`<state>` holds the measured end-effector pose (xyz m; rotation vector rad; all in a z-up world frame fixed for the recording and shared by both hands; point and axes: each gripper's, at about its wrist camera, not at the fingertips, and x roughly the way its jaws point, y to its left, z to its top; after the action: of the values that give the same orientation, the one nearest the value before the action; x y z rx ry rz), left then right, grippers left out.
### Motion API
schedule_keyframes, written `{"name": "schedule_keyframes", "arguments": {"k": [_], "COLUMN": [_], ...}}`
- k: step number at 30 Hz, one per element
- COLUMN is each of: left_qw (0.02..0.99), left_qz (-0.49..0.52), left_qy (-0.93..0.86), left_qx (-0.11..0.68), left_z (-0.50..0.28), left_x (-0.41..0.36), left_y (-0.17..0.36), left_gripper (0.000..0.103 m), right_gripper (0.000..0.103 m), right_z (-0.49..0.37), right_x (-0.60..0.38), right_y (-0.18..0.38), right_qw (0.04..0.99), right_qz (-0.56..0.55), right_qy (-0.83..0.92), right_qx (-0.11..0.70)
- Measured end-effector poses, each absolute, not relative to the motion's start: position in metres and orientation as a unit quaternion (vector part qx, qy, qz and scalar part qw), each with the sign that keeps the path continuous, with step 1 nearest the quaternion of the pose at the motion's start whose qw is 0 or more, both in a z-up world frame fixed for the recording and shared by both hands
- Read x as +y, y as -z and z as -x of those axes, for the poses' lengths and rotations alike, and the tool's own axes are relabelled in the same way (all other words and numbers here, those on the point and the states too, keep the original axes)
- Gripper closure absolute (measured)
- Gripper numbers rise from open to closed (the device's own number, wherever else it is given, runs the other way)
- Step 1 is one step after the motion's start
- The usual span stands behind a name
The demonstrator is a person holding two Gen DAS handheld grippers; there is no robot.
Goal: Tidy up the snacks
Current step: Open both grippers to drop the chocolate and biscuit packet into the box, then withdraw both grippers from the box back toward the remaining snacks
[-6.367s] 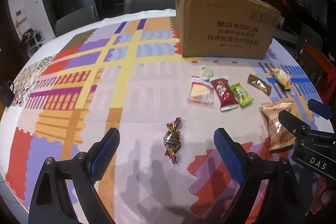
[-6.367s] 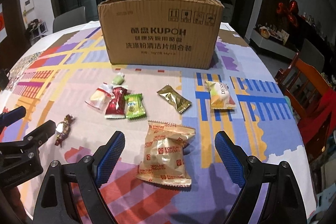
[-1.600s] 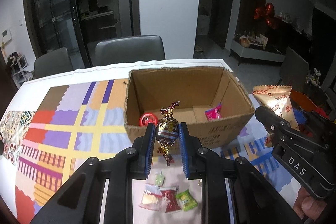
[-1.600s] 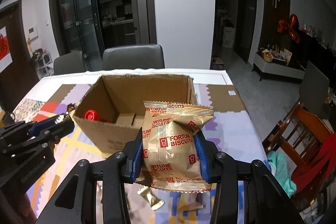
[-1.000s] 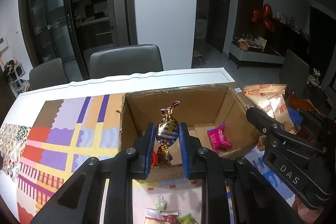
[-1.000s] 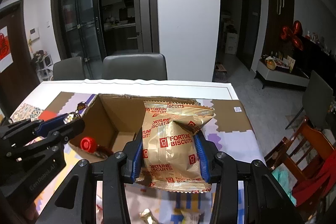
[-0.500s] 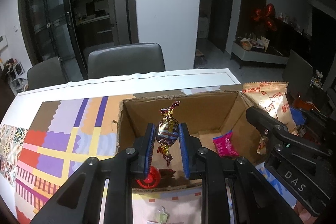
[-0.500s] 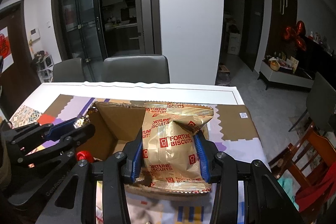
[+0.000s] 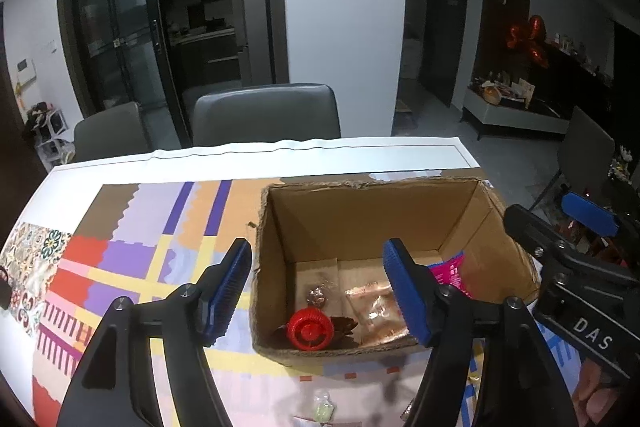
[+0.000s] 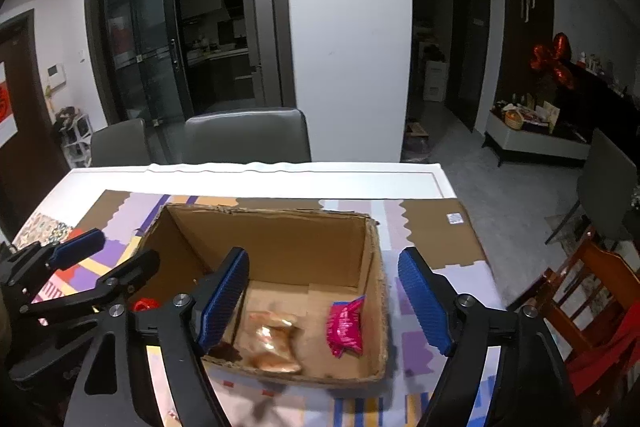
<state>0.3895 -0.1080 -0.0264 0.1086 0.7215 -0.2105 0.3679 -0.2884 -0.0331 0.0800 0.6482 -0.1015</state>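
While both tools hang over the open cardboard box (image 9: 460, 223), their blue pads stand apart with nothing pinched between them. The left tool (image 9: 324, 291) has just been opening its jaws; its left pad sits outside the box's left wall, at about nine o'clock from the box's middle, and its right pad is over the box floor. Below and between those pads, at roughly six o'clock in the box, lies a small foil candy (image 9: 317, 295), apart from both pads and just above a red cap-like disc (image 9: 310, 327) near the front wall. Dark wrapper ends show beside the disc.

The right tool (image 10: 326, 301) has likewise just been spreading its jaws, and no snack is caught in them. Its left pad is over the box floor; its right pad is outside the right wall, at three o'clock. The gold biscuit bag (image 10: 274, 341) lies blurred on the box floor, just right of the left pad and toward six o'clock. A pink packet (image 10: 346, 327) rests against the right wall, between the bag and the right pad.

From the left wrist view, the same bag (image 9: 374, 311) lies beside the left tool's right pad. The box stands on a table (image 9: 132, 239) with a colourful patterned cloth. A pale green sweet (image 9: 323, 403) lies on the cloth in front of the box, at six o'clock.
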Motion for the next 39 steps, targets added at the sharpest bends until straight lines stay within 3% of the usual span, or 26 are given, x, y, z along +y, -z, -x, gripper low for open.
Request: {"name": "schedule_keyframes", "arguments": {"k": [7, 39], "left_qw": [0.934, 0.941], "left_qz": [-0.053, -0.062], "left_qy": [0.093, 0.092], "left_qx": [0.34, 0.32], "left_z": [-0.375, -0.298], "left_x": [-0.104, -0.104], "left_y": [0.02, 0.007], "left_gripper": [0.024, 0.016], "right_gripper": [0.019, 0.019], "right_z": [-0.355, -0.27], "right_x": [-0.288, -0.299], "right_y": [0.029, 0.017], "right_qw": [0.947, 0.954], "right_qz": [-0.037, -0.032], "right_qy": [0.06, 0.081], "right_qx": [0.313, 0.289]}}
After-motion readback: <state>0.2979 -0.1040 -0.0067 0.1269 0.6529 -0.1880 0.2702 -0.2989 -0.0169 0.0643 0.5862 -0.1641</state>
